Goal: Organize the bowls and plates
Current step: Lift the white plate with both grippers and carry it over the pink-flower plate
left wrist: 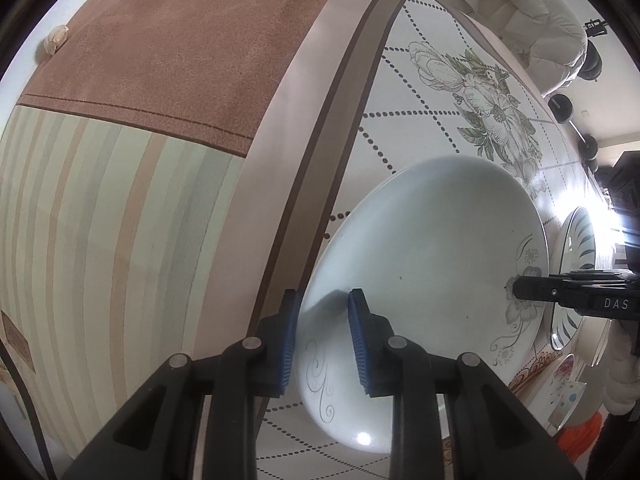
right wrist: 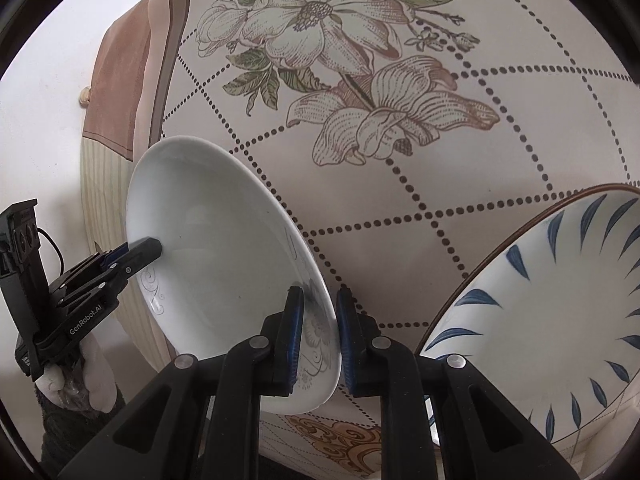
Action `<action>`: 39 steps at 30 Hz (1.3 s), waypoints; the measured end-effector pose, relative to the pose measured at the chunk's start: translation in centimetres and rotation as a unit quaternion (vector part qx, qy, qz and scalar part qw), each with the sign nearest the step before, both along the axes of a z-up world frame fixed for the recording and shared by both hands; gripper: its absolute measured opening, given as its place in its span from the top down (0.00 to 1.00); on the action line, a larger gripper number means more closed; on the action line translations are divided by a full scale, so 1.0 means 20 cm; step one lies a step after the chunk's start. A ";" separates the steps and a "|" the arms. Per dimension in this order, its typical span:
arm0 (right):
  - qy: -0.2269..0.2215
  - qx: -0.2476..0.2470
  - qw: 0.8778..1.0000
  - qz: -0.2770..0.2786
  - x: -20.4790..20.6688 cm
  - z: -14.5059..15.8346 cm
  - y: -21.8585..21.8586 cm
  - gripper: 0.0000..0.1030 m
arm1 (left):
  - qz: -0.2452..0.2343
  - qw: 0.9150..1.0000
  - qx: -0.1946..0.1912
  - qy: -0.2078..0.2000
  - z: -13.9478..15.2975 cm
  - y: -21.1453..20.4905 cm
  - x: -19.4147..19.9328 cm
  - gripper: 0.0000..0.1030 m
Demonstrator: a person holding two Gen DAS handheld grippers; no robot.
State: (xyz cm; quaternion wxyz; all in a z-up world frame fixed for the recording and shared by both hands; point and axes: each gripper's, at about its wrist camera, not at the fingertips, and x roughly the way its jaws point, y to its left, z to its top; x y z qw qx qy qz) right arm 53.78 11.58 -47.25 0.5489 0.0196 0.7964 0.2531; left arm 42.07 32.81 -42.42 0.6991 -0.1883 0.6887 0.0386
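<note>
A white plate [left wrist: 424, 280] with grey floral marks is held tilted above the flowered tablecloth [left wrist: 440, 92]. My left gripper [left wrist: 323, 340] straddles its near rim, one pad on each side. My right gripper [right wrist: 319, 336] straddles the opposite rim of the same plate [right wrist: 216, 248]. Each gripper shows in the other's view, on the far rim: the right one [left wrist: 516, 286] and the left one [right wrist: 154, 246]. A bowl with blue leaf strokes [right wrist: 552, 304] sits at the right; it also shows in the left wrist view [left wrist: 576, 276].
The tablecloth [right wrist: 400, 208] has a brown border and hangs over the table edge [left wrist: 304, 160] on the left. A small patterned dish [left wrist: 564, 372] lies near the bowl. A white padded jacket [left wrist: 500, 4] and dumbbells [left wrist: 576, 120] lie beyond the table.
</note>
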 end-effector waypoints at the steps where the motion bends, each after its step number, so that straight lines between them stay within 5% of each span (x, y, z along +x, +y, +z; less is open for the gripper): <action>1: 0.006 0.003 1.000 -0.006 -0.01 -0.01 -0.01 0.82 | 0.000 1.000 -0.008 0.001 -0.01 0.01 -0.01 0.78; 6: 0.020 0.018 0.999 -0.021 -0.09 -0.05 -0.05 0.82 | 0.021 0.998 -0.058 0.003 -0.06 0.08 -0.08 0.77; 26: -0.008 0.035 0.997 -0.068 -0.35 0.12 -0.40 0.86 | 0.004 0.999 -0.023 -0.027 0.13 -0.11 -0.14 0.80; 39: -0.036 0.046 0.987 -0.148 -0.55 0.40 -1.11 0.86 | -0.085 0.994 -0.025 -0.068 0.40 -0.60 -0.15 0.80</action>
